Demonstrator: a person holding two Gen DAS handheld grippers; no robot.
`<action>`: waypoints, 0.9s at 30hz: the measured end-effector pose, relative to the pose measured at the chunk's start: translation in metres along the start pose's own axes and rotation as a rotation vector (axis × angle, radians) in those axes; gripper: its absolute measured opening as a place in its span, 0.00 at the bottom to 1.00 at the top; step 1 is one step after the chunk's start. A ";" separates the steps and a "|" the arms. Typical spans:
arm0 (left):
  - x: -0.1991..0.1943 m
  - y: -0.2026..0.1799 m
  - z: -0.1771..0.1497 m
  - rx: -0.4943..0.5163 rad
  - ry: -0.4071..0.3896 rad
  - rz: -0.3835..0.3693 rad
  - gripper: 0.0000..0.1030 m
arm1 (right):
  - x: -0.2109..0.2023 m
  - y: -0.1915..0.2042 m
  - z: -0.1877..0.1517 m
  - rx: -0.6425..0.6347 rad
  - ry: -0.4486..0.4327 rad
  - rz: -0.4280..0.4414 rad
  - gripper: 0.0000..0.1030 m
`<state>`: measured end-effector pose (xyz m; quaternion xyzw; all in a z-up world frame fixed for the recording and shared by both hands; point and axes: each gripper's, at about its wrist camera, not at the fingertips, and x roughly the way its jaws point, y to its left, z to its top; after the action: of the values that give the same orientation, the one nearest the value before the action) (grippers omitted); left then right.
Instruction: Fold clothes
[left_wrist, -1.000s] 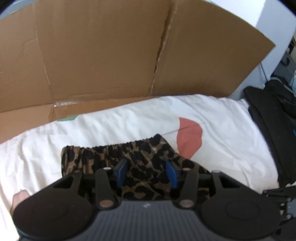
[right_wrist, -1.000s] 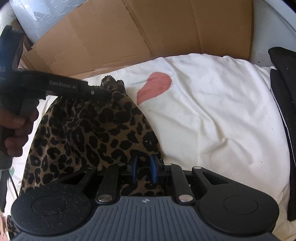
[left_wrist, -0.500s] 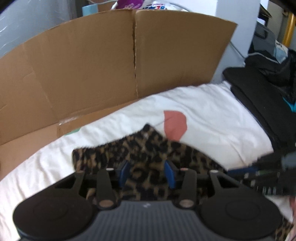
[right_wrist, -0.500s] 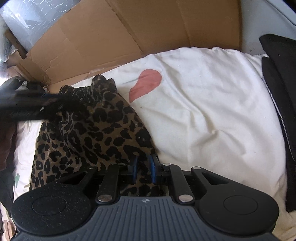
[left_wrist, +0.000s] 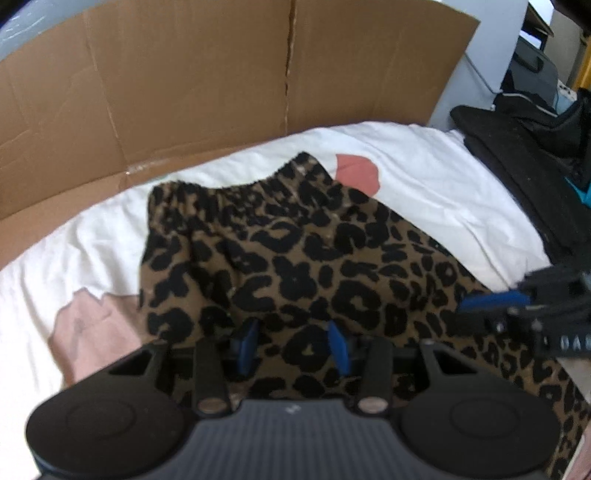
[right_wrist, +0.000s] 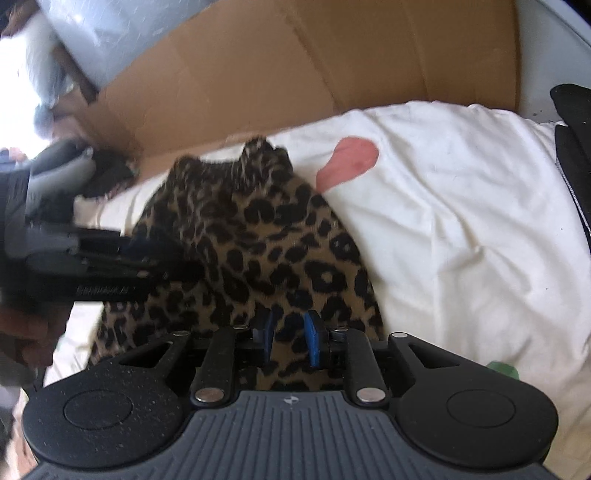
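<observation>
Leopard-print garment (left_wrist: 295, 251): one piece, brown with black spots, gathered elastic waistband at its far edge; lies on a white sheet (left_wrist: 424, 192) with pink patches, backed by a flattened cardboard box (left_wrist: 184, 85).

Left wrist view: garment spread across the middle of the sheet, waistband toward the cardboard, its near part running under the left gripper (left_wrist: 293, 347); blue pads parted with leopard cloth showing between them, whether they press on it cannot be told; pink patch (left_wrist: 356, 171) touching the garment's far right corner, a paler pink patch (left_wrist: 92, 325) at its left edge; right gripper (left_wrist: 491, 299) reaching in from the right, blurred, its blue pad over the garment's right side; dark clothing pile (left_wrist: 524, 155) at the sheet's right edge.

Right wrist view: garment bunched into a peak at its far end (right_wrist: 264, 155), draping down toward the right gripper (right_wrist: 290, 338); jaws opening, blue pads narrowly apart with leopard cloth between them, a grasp not certain; left gripper (right_wrist: 159, 258) entering from the left, blurred, over the garment's left side, held by a hand (right_wrist: 26, 332); pink patch (right_wrist: 349, 162) just right of the peak; sheet (right_wrist: 461, 229) creased and bare to the right; cardboard (right_wrist: 295, 66) behind; dark fabric (right_wrist: 576, 122) at the far right edge.
</observation>
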<state>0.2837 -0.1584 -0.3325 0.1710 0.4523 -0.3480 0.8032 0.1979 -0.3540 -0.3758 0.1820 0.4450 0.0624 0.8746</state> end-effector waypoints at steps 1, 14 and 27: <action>0.003 -0.002 0.000 0.002 0.004 0.007 0.44 | 0.001 0.000 -0.002 -0.008 0.008 -0.012 0.24; -0.025 0.002 -0.005 0.000 0.033 -0.027 0.48 | -0.027 -0.012 -0.040 -0.146 0.029 -0.037 0.24; -0.090 0.047 -0.047 -0.134 0.056 0.010 0.48 | -0.046 -0.024 -0.051 -0.172 0.064 -0.082 0.24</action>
<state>0.2576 -0.0612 -0.2836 0.1288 0.4961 -0.3079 0.8016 0.1282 -0.3749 -0.3775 0.0858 0.4727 0.0703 0.8742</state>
